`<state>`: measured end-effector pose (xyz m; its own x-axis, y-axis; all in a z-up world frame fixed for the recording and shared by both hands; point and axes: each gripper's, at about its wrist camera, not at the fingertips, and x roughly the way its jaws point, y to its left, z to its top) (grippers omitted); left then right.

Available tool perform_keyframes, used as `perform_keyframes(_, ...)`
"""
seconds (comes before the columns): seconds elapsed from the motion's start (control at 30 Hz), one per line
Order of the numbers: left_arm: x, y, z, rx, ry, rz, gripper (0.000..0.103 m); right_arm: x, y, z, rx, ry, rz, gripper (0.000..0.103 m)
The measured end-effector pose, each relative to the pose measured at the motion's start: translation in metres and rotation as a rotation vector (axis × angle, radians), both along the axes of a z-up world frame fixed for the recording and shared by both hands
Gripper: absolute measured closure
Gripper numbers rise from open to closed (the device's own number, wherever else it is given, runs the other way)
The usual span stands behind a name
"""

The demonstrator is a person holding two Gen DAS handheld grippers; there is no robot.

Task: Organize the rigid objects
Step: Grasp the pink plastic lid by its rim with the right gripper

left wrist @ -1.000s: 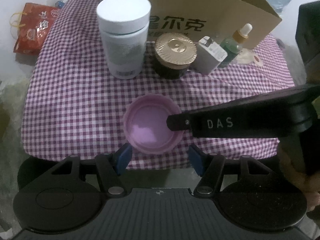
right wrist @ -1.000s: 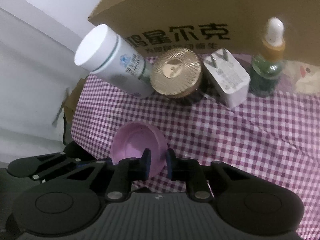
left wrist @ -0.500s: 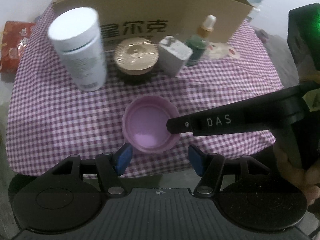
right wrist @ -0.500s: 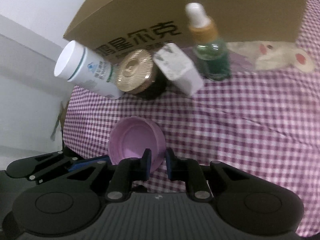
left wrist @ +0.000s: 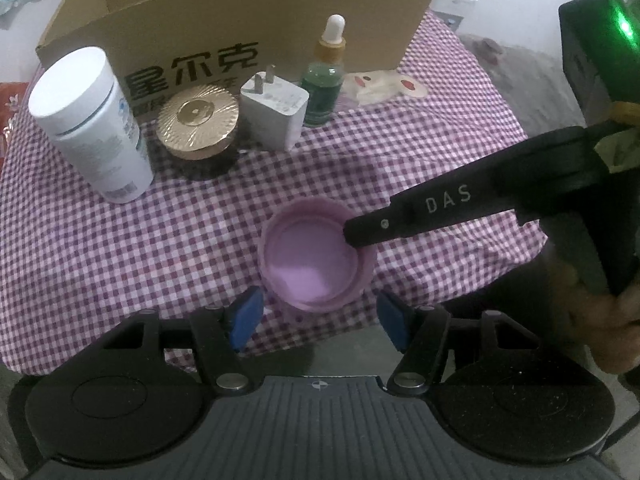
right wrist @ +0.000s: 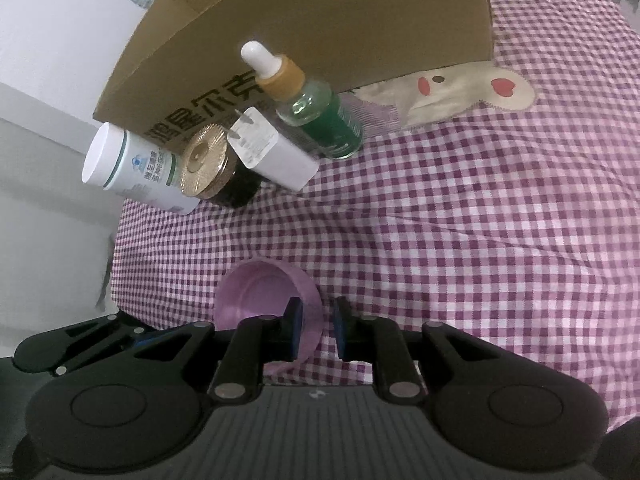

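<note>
Right tool [right wrist: 316, 328] drawn close across one wall of the purple cap [right wrist: 266, 300]: one pad inside the hollow, the other outside. Looks like a thin pinch on the rim, with a sliver of daylight seeming to show by the outer pad. Left tool [left wrist: 320, 320] spread wide and empty, just near of the cap, one pad to either side.

Cap open side up, a little tilted, over the near edge of the checked cloth [left wrist: 120, 240] that covers the surface. Cannot tell whether resting on it or held just above.

Far side: white bottle [left wrist: 92, 128], gold-lidded jar [left wrist: 198, 120], white charger [left wrist: 274, 114] and green dropper bottle [left wrist: 324, 88] in a row, left to right, close before the cardboard box [left wrist: 260, 12].

Likely troubles from here:
- Slipping. Smooth curved wall, grip at a single spot; could swing the cap down or twist it out between the pads.
- Falling off the near edge. Little cloth beneath, so a drop probably ends on the floor.
- Knocking the row. Tall, narrow bottles, close together; an easy topple if the cap goes low toward the box.
- Clashing tools. Left pads right beside the cap, so a sideways move risks a bump.
</note>
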<state>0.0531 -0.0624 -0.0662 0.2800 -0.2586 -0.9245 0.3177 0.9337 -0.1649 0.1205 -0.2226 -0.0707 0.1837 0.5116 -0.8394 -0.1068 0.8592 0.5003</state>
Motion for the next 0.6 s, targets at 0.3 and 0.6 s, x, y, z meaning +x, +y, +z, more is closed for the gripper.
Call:
perform_keyframes(0.3,0.018,-0.018,-0.018,0.022,0.005,-0.013,0.036,0.003,0.006,-0.003,0.007,-0.014,0.021,0.083)
perform_keyframes(0.6,0.024,-0.027,-0.025,0.049,-0.004,0.002,0.038,-0.001,0.019,-0.003,-0.014,-0.043,0.049,0.083)
